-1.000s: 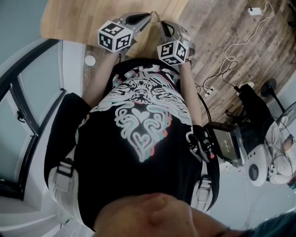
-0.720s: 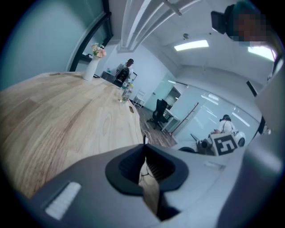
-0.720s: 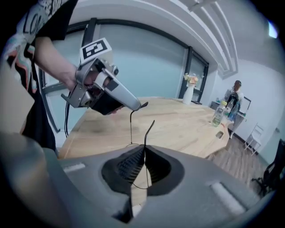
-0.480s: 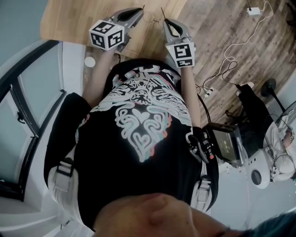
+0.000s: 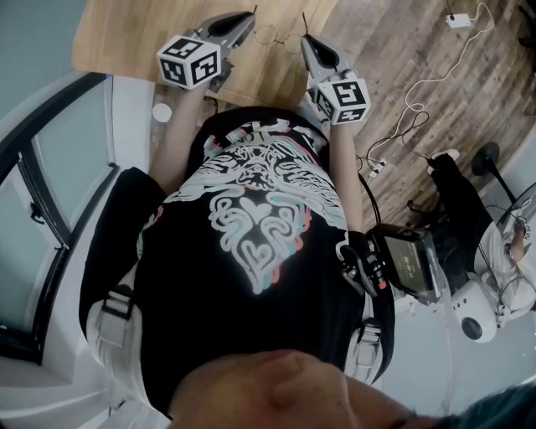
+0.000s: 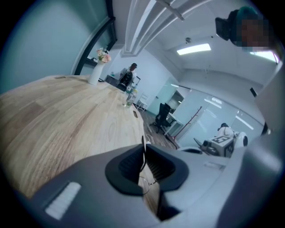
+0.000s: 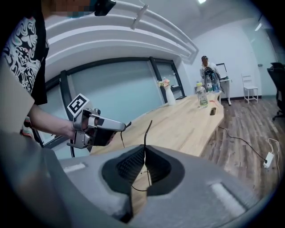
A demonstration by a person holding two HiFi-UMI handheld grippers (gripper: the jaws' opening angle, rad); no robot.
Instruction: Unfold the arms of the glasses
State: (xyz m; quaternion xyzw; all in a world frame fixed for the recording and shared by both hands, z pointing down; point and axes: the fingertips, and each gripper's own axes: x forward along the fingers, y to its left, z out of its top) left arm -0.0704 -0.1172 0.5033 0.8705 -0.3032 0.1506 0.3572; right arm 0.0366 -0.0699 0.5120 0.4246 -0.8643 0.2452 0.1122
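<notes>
The gap between the left gripper (image 5: 248,17) and the right gripper (image 5: 306,42) is not free: the glasses (image 5: 276,35) span it, one thin arm pinched in each pair of fingers. Beyond them the surface (image 5: 134,38) runs bare for a long stretch. The only obstacles on it stand far off — a vase (image 6: 95,73), a bottle (image 7: 201,95) and a small dark item (image 7: 213,111), perhaps a box. On the left a glass wall (image 7: 124,89) closes in beside the surface. On the right the floor (image 5: 402,42) is open, apart from a trailing cable (image 7: 242,140) and a power strip (image 7: 267,158).
</notes>
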